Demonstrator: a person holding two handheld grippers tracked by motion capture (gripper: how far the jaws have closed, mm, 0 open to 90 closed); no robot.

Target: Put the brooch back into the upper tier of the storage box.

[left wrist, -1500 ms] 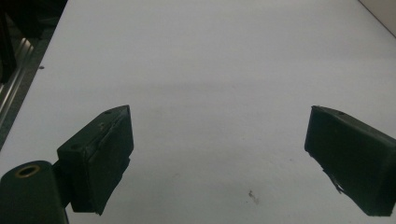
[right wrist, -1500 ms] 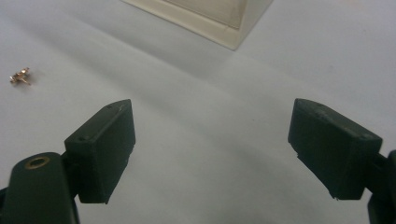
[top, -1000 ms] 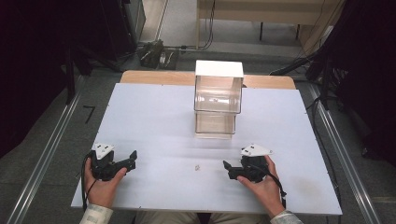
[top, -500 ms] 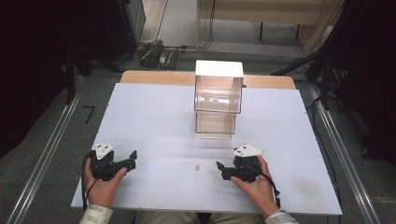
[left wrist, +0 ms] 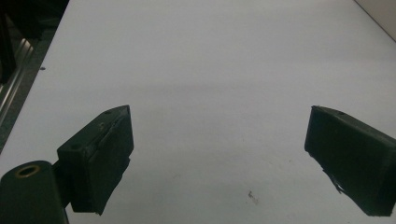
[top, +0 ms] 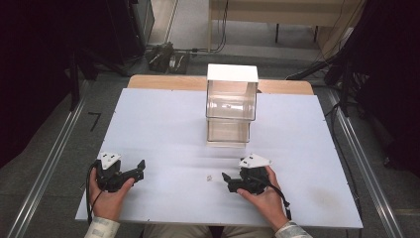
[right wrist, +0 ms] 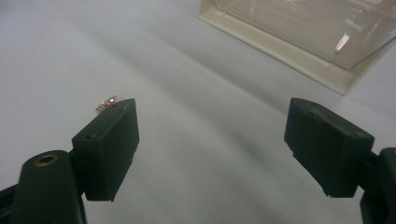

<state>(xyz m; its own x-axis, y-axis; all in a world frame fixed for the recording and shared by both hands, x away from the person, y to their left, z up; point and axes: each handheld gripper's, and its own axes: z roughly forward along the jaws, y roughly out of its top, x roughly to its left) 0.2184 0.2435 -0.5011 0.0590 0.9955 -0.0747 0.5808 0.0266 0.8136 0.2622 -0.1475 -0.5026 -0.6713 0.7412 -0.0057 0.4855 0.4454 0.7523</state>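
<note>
Small metallic piece (top: pixel 209 178) on white table (top: pixel 163 129), just left of right gripper (top: pixel 226 179); too small to tell axis; clear two-tier box (top: pixel 231 106) beyond; contents unclear; left gripper (top: pixel 140 168) and right both spread, empty.

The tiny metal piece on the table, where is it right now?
In the high view the tiny metal piece lies on the white table, just left of the right hand-held gripper.

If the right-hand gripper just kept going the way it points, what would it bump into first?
Probably nothing soon: the right gripper points left across the bare table. The tiny ring-like object lies just beside its left jaw, likely missed.
</note>
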